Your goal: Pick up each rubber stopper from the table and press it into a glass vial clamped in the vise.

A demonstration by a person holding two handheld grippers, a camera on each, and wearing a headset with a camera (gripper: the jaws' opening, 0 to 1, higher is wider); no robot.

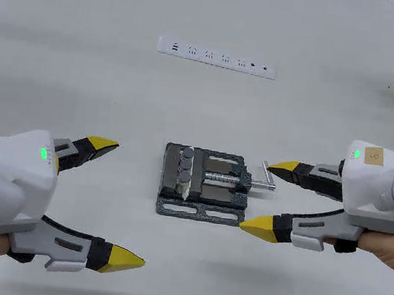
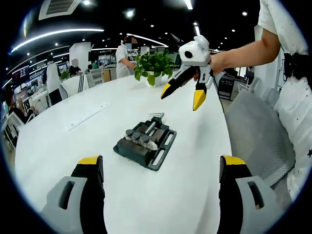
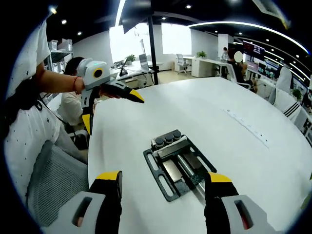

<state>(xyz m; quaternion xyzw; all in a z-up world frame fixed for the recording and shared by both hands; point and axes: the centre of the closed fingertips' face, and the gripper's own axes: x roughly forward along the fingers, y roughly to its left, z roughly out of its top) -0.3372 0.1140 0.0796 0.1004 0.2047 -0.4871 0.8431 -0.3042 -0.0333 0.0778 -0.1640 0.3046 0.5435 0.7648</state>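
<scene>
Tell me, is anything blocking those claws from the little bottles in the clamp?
Nothing visible does. Bare table lies between the open left gripper and the vise holding the vials, and likewise for the open right gripper, which faces the vise's screw handle.

The left gripper (image 1: 121,201) at lower left and the right gripper (image 1: 259,196) at right had rounded white housings (image 1: 16,177), grey-and-black jaws tipped in yellow, a green light (image 1: 43,153) each, and tan stickers (image 1: 374,155) (markings too small to read). The person wore a white short-sleeved shirt (image 3: 24,122) with small dark dots.
</scene>
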